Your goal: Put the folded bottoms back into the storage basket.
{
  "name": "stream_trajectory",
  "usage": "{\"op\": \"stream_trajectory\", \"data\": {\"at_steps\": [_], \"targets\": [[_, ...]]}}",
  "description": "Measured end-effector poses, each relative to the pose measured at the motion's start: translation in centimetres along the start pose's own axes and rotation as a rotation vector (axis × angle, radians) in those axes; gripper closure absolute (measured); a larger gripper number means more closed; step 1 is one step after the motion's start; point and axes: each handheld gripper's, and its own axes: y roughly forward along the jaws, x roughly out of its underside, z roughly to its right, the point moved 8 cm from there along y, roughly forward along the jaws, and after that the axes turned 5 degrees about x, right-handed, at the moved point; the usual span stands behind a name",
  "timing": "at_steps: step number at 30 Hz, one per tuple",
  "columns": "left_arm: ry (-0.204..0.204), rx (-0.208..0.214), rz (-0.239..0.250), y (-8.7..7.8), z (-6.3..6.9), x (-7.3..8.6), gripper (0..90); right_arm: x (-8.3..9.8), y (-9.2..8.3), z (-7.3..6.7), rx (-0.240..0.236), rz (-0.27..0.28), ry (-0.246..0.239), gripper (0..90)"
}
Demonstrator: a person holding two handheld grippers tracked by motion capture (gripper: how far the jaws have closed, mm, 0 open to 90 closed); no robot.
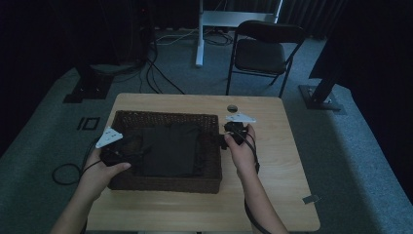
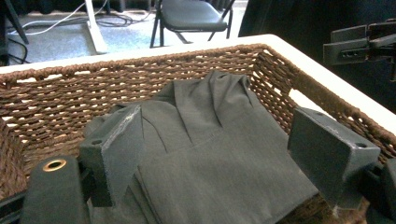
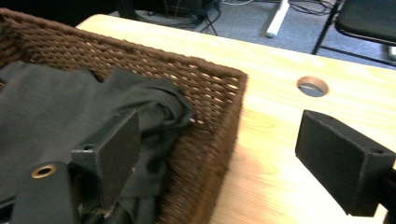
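A brown wicker basket [image 1: 165,116] stands on the wooden table and holds a dark folded cloth [image 1: 170,151]. My left gripper [image 1: 132,149] reaches in over the basket's left end. In the left gripper view it [image 2: 219,149] stands open above the cloth [image 2: 210,107], with nothing pressed between its pads. My right gripper [image 1: 222,141] is at the basket's right end. In the right gripper view it [image 3: 226,154] is open and straddles the basket wall [image 3: 205,88], one jaw over the cloth [image 3: 46,107] and the other over the bare table.
A round hole [image 1: 232,108] is cut in the tabletop [image 1: 272,161] just behind the right gripper. A black folding chair [image 1: 265,48] and a white desk leg stand beyond the table. Cables lie on the grey floor at left.
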Motion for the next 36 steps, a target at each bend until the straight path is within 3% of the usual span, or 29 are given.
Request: {"op": "stream_trajectory", "data": {"at_steps": [5,12,18,22,32,36], "targets": [[-0.016,-0.001,0.028,-0.5,0.4,0.4,19.6,0.8,-0.5,1.4,0.008,0.006,0.017,13.4],[-0.007,-0.011,0.051,-1.5,0.9,1.4,19.6,2.2,-1.0,3.5,0.034,0.001,0.034,13.4],[0.015,-0.035,0.051,-2.7,1.1,2.6,19.6,3.2,-1.5,5.0,0.060,-0.002,0.020,13.4],[0.013,-0.013,0.047,-3.2,1.8,3.7,19.6,4.2,-1.6,6.0,0.070,-0.005,0.036,13.4],[0.024,0.009,0.081,-4.9,3.8,5.8,19.6,6.6,-1.6,7.6,0.084,-0.017,0.043,13.4],[0.041,-0.013,0.081,-5.3,3.9,6.9,19.6,7.5,-1.7,7.9,0.081,-0.016,0.048,13.4]]}}
